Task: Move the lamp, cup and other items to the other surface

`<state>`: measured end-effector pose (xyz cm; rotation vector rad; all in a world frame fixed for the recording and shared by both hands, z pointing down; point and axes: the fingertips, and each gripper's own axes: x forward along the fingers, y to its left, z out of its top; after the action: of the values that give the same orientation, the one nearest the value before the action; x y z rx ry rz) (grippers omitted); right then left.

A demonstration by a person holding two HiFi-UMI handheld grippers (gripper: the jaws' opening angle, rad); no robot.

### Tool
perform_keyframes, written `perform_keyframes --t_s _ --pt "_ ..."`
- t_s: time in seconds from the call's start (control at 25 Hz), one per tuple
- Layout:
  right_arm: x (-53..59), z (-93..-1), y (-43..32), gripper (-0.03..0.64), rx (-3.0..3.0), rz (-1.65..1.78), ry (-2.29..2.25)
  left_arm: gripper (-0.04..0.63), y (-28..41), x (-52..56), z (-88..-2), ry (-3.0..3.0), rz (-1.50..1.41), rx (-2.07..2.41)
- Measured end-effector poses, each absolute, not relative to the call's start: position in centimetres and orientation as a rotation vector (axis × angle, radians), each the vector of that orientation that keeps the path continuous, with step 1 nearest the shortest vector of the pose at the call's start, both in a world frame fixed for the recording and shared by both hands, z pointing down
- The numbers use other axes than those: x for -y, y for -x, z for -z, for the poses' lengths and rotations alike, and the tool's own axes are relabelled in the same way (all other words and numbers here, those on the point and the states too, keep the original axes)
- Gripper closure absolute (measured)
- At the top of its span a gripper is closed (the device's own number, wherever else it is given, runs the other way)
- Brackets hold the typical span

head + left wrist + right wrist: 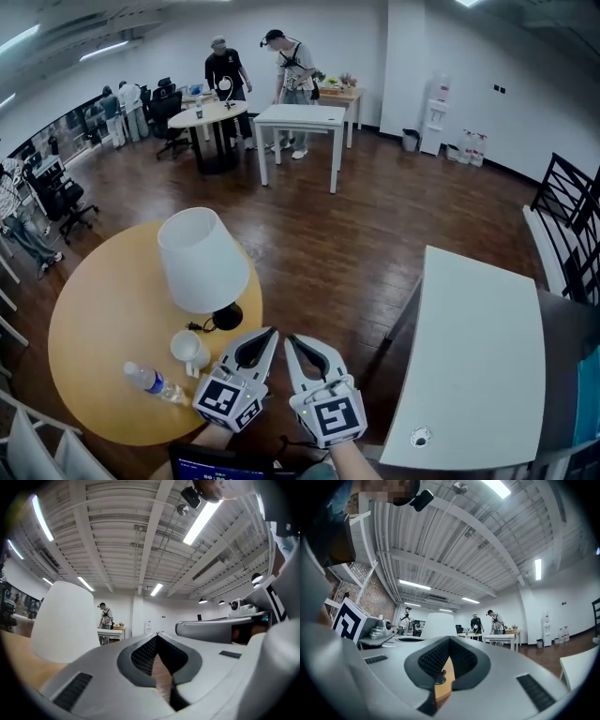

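Note:
On the round wooden table [98,309] at the left stands a lamp [202,260] with a white shade and a black base. A white cup [188,349] sits in front of it, and a clear water bottle [153,382] lies beside the cup. My left gripper [271,331] is shut and empty, just right of the cup and near the lamp's base. Beside it, my right gripper [290,339] is also shut and empty, over the table's right edge. The lampshade [63,620] fills the left of the left gripper view. It also shows straight ahead, as the shade [439,625], in the right gripper view.
A long white table [478,356] stands at the right across a strip of dark wooden floor. A black metal frame [567,220] is beyond it. Far off are a white table [298,117], a round table [211,114], office chairs and several people.

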<state>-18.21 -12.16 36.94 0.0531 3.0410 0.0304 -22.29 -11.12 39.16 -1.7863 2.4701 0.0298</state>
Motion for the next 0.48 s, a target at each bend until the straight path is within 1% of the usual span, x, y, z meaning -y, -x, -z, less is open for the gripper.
perform_keyframes --t_s 0.48 --pt "10.1 -36.3 17.7 0.614 -3.005 -0.045 0.003 0.584 21.7 9.1 -38.8 1.820 -0.035 -2.428"
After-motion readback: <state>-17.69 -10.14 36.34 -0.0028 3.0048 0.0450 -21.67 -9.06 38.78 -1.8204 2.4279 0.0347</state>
